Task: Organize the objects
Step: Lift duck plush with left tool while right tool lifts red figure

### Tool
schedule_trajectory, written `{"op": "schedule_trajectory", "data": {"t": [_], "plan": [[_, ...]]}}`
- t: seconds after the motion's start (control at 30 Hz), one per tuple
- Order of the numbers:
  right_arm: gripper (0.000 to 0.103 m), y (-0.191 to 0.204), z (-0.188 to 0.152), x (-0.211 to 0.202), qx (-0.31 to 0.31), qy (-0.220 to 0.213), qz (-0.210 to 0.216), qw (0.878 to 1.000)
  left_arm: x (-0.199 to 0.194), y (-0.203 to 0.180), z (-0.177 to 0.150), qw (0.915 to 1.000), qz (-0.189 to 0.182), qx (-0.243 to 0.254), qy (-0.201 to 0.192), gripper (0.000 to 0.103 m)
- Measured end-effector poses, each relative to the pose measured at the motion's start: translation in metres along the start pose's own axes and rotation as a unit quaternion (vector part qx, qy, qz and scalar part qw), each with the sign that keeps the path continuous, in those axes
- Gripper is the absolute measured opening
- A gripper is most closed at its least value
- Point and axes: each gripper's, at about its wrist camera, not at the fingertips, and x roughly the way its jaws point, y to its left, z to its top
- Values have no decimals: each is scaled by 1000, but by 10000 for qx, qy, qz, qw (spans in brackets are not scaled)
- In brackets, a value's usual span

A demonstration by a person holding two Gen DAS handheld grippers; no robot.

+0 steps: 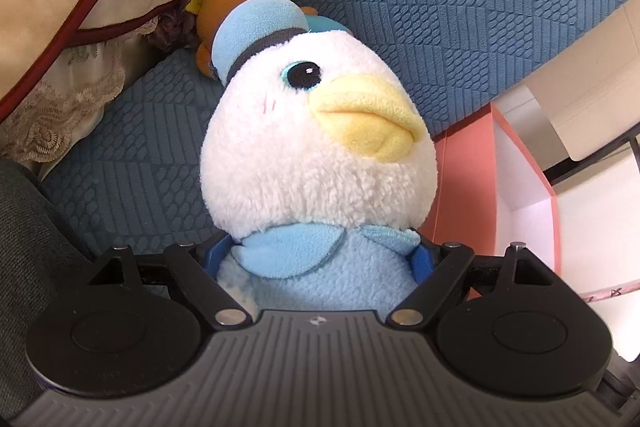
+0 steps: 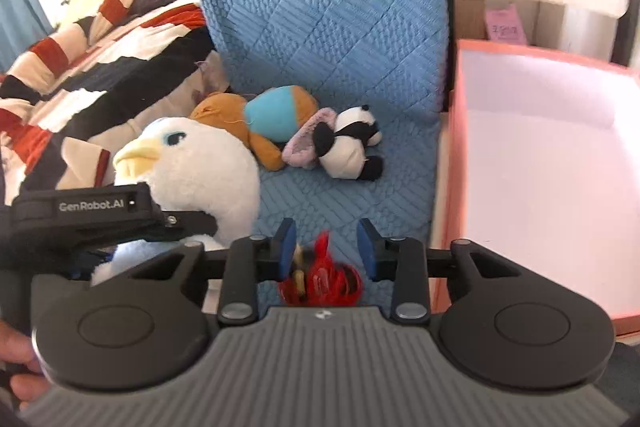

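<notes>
My left gripper is shut on the body of a white plush duck with a yellow beak, blue hat and blue shirt. The duck also shows in the right wrist view, with the left gripper around it. My right gripper is open, its blue pads either side of a small red plush toy lying on the blue sofa; it is not touching the toy. An orange bear and a panda plush lie further back.
A pink box with a white inside stands open at the right of the sofa, also seen in the left wrist view. A striped blanket and cream cushions lie at the left. The blue sofa back rises behind.
</notes>
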Motion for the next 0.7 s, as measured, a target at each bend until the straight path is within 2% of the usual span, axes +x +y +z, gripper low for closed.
{"op": "schedule_trajectory", "data": {"t": [0.1,0.43,0.5,0.57,0.63,0.7], "plan": [[35,-6,-4,7,74,21,-72,9999,4,3,-4,9999,96,-60,-19,86],[38,-12,-30,5,233,-74,180,9995,16,19,-12,9993,356,62,-38,86],[47,-11,-33,11,265,27,233,9994,18,23,-12,9990,437,80,-28,86],[66,-8,-36,19,324,85,296,9990,20,27,-13,9988,475,90,-10,86],[71,-5,-38,28,343,140,266,9990,21,31,-14,9987,498,112,-5,86],[71,-2,-38,40,348,243,225,9988,23,36,-15,9985,530,103,-2,86]]}}
